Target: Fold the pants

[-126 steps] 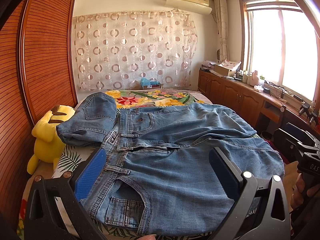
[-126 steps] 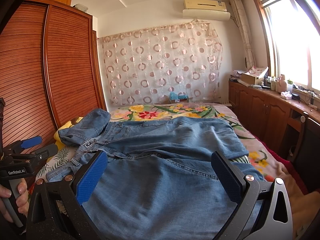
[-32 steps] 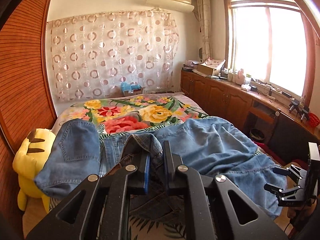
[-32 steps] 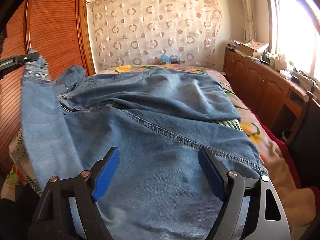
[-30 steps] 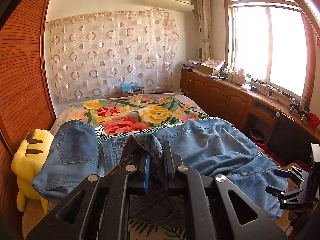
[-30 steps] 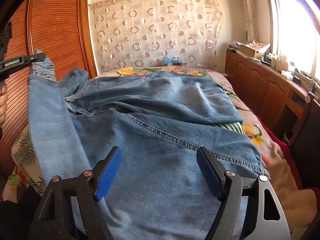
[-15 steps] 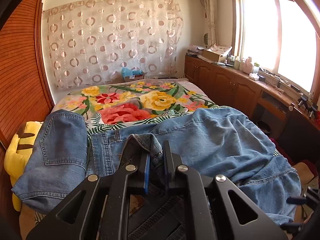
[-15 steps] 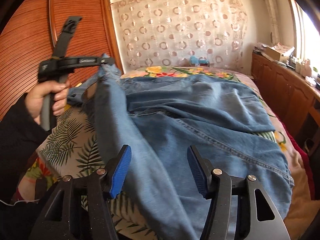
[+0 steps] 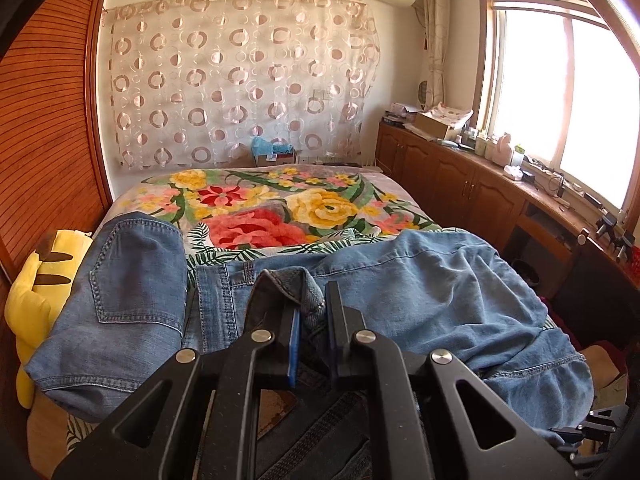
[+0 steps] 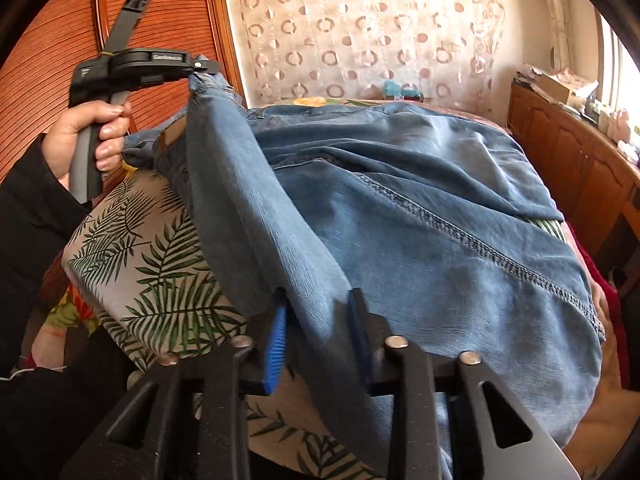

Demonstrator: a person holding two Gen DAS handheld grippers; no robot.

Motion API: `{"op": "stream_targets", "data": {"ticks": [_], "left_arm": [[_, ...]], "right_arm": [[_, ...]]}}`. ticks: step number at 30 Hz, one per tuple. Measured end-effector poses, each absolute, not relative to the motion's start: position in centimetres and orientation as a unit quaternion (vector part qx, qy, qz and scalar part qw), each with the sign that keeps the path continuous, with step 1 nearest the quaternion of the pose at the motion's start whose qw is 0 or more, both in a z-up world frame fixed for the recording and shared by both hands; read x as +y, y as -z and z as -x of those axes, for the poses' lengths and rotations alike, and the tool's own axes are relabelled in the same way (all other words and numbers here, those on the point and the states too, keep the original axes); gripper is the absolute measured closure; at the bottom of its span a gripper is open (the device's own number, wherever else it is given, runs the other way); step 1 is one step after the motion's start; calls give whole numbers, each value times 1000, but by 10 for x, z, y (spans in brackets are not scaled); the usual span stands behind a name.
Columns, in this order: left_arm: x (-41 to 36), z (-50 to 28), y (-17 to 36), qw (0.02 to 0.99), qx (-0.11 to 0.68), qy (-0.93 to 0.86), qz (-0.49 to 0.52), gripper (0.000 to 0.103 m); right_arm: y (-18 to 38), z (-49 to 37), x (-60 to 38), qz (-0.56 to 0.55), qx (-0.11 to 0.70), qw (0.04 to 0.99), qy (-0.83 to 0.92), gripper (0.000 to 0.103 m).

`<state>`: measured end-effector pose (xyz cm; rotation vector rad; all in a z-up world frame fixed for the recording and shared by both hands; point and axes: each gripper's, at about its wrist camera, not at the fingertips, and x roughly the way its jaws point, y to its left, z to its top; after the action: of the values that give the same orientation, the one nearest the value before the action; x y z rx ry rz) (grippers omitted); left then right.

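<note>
Blue jeans [image 9: 440,292] lie spread across the bed. My left gripper [image 9: 308,300] is shut on a bunched hem of the denim, which sticks up between its pads. In the right wrist view that left gripper [image 10: 200,70] is at the upper left, held by a hand [image 10: 88,136], and a band of the jeans [image 10: 400,208] stretches down from it. My right gripper [image 10: 318,316] straddles the near end of that raised denim ridge. Its jaws are closing, the fold runs smoothly between the blue pads [image 10: 276,336], and I see no pinch in the cloth.
A yellow plush toy [image 9: 36,280] sits at the bed's left edge against the wooden wardrobe [image 9: 48,140]. The floral bedspread [image 9: 280,208] shows beyond the jeans, and a leaf-print sheet [image 10: 152,260] below them. Wooden cabinets [image 9: 460,184] run under the window on the right.
The right gripper's jaws have narrowed from wide apart to close around a denim fold, and it has sunk. The left gripper, still holding its hem, has come nearer the bed.
</note>
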<state>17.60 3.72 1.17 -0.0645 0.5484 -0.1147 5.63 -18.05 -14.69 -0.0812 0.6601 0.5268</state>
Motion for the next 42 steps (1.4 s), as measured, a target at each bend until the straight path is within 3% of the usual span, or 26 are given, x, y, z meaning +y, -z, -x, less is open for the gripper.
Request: {"op": "stream_targets", "data": {"ticks": [2, 5, 17, 24, 42], "left_arm": [[38, -171, -17, 963, 262, 58, 33, 91], [42, -162, -29, 966, 247, 60, 40, 91], [72, -135, -68, 977, 192, 54, 74, 91], [89, -158, -61, 977, 193, 35, 87, 91], [123, -247, -14, 965, 242, 11, 103, 90]], "right_arm": [[146, -58, -184, 42, 314, 914, -254, 95], [131, -63, -188, 44, 293, 923, -245, 99], [56, -87, -197, 90, 187, 957, -202, 100], [23, -131, -168, 140, 136, 963, -187, 100], [51, -271, -104, 218, 147, 946, -191, 100]]}}
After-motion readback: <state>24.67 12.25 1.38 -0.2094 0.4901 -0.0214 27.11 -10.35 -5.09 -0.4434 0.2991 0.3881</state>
